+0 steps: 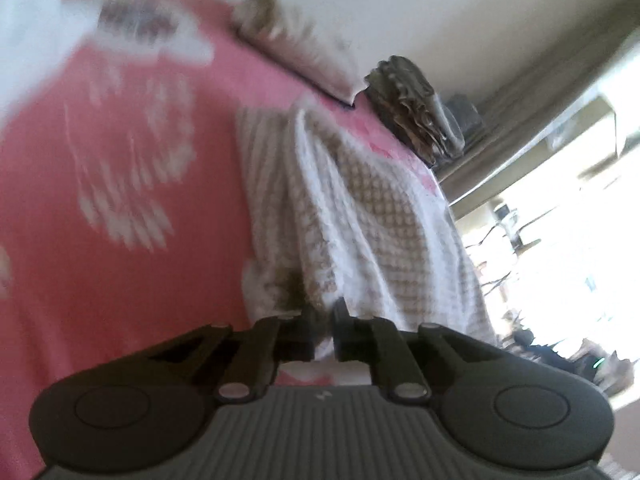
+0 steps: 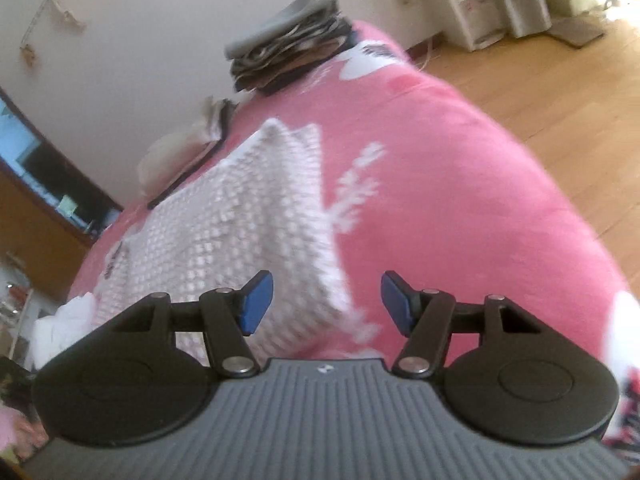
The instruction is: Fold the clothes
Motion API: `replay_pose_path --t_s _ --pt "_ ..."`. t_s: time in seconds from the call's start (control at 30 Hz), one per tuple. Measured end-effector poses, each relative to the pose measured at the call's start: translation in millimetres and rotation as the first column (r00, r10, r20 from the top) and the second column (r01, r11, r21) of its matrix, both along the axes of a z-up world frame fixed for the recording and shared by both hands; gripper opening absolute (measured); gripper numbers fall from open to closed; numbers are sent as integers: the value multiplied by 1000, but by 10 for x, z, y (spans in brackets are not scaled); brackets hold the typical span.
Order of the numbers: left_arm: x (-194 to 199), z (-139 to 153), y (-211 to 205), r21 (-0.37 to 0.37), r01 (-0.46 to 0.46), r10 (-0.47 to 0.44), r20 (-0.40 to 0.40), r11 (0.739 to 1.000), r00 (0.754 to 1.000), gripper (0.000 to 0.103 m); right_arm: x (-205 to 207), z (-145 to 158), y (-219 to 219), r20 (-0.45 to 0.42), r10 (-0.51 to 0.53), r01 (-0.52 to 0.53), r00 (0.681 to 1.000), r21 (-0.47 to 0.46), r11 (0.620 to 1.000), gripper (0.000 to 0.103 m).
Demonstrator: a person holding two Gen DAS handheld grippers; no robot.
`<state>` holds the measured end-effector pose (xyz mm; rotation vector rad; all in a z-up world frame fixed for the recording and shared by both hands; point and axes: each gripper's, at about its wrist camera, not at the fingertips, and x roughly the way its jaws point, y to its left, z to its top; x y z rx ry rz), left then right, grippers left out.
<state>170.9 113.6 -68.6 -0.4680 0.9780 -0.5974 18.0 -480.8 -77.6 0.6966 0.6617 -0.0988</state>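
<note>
A white and beige checked cloth [image 1: 360, 216] lies on the pink bed cover [image 1: 120, 240]. My left gripper [image 1: 323, 320] is shut on the near edge of this cloth, which rises in folds from the jaws. In the right wrist view the same cloth [image 2: 240, 216] lies spread on the bed cover [image 2: 460, 200]. My right gripper [image 2: 327, 304] is open, its blue pads [image 2: 256, 304] wide apart, held just above the cloth's near right corner and holding nothing.
A stack of folded clothes [image 2: 288, 44] sits at the far end of the bed by the wall, also in the left wrist view [image 1: 416, 100]. A beige pillow [image 1: 296, 48] lies beside it. Wooden floor [image 2: 560, 100] lies to the right of the bed.
</note>
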Motion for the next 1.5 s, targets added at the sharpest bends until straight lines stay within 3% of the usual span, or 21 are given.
replay_pose_path --t_s 0.1,0.17,0.27,0.3,0.4,0.43,0.5,0.6,0.73,0.8,0.87,0.97,1.17,1.33,1.4,1.43,1.5 --pt "-18 46 94 71 -5 4 11 997 1000 9 -125 -15 -95 12 -37 37 999 11 999 60" --pt "-69 48 146 110 -31 30 10 993 1000 2 -157 -67 -160 4 -63 63 998 29 998 60" --pt "-146 51 223 168 -69 69 11 983 998 1 -167 -149 -283 -26 -119 121 993 95 988 60" --pt "-171 52 248 187 -82 81 12 979 997 5 -204 -167 -322 -26 -135 137 991 131 982 60" --pt "-248 54 326 244 -120 120 16 962 993 30 -308 -210 -364 -22 -156 156 988 246 957 60" --pt "-274 57 349 261 -132 132 18 956 991 32 -317 -231 -346 -26 -145 147 989 278 949 60" --pt "-361 186 238 201 -101 97 30 974 995 35 -283 -287 -286 -48 -109 119 993 319 940 60" --pt "-473 242 -15 117 -32 29 28 993 999 51 -104 -449 -173 -98 -49 83 994 389 917 63" --pt "-469 -47 -382 -11 0 -1 -86 1000 996 67 147 -639 77 -100 21 33 995 510 860 69" --pt "-452 -265 -514 -29 -14 10 -146 999 989 69 231 -670 259 -85 47 5 995 521 854 75" --pt "-459 -508 -566 -54 -72 60 -199 996 978 69 266 -665 405 -61 48 -10 997 508 861 81" --pt "-454 -662 -501 -156 -196 164 -200 968 966 69 338 -668 508 -30 16 1 999 494 869 82" --pt "-447 -795 -398 -271 -406 357 -212 873 910 63 570 -709 570 58 -97 60 994 460 886 82" --pt "-454 -692 -656 -172 -389 379 -90 905 921 62 765 -721 636 104 -177 118 979 422 899 80" --pt "-443 -642 -686 -138 -383 379 -58 913 924 61 805 -738 626 100 -200 140 975 422 896 68" --pt "-442 -626 -706 -127 -384 381 -48 914 923 53 816 -749 618 95 -211 152 973 424 893 64" --pt "-409 -612 -775 -105 -388 385 -45 916 922 33 798 -802 557 87 -230 169 969 442 881 43"
